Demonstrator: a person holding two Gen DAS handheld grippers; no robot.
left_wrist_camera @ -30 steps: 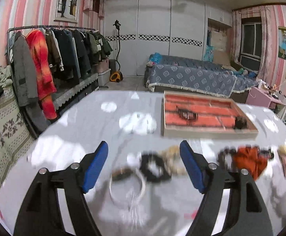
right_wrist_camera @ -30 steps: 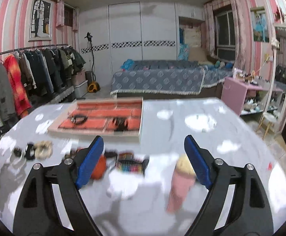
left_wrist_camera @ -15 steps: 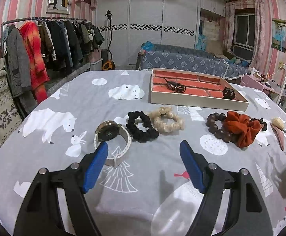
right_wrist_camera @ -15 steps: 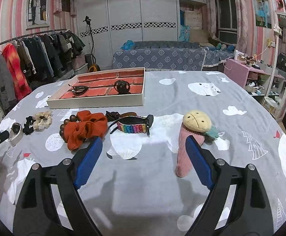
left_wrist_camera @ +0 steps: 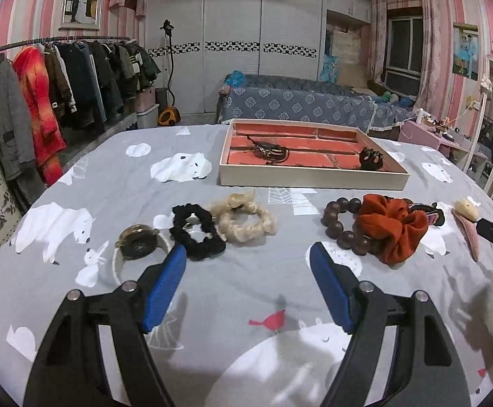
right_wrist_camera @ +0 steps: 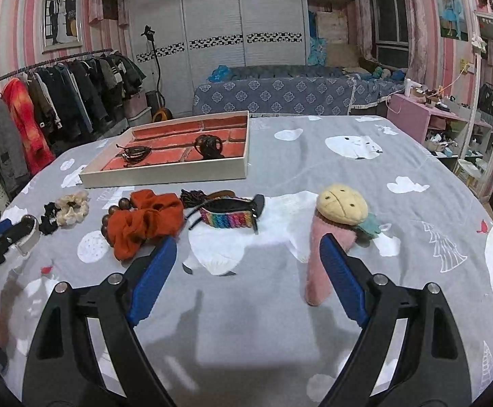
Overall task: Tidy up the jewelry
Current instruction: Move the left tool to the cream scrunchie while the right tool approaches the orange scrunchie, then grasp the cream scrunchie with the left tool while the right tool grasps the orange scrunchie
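A: In the left view, how is the left gripper?
B: Spread, nothing between. The watch and black scrunchie lie just before it; the tray is behind.

A: And the right view?
B: The right gripper is spread too, holding nothing. The orange scrunchie lies near its left finger, the pink clip beside its right.

We see pink striped walls and white wardrobe doors. A clothes rack faces a blue-covered bed beside a dark window

My left view cuts off the pink clip near its right edge. The orange scrunchie covers part of the bead bracelet. I cannot identify the tray's dark items.
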